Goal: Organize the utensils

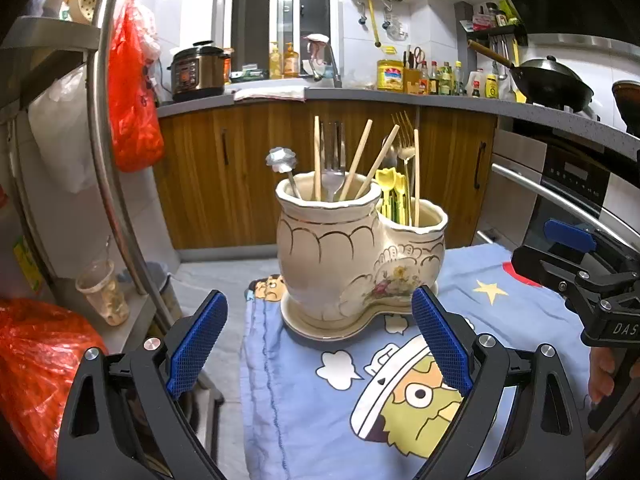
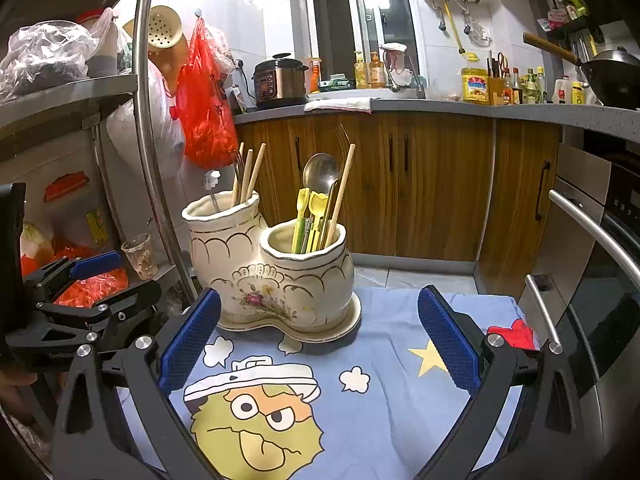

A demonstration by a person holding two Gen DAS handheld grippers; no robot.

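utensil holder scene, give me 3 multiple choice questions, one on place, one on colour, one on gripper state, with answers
1. Where does the ceramic holder stand?
A. on the blue cartoon cloth
B. on the grey counter
C. inside a cabinet

2. What colour are the plastic utensils in the shorter compartment?
A. red
B. yellow
C. black

3. How do the left gripper and right gripper stand?
A. both open, holding nothing
B. left shut on a fork
C. right shut on a spoon

Answers: 1 A, its saucer base rests on the cloth; 2 B, yellow tops show beside the spoon; 3 A, blue pads sit wide apart.

blue cartoon cloth [image 2: 384,364] over the table, cream ceramic utensil holder [image 2: 280,280] standing on it
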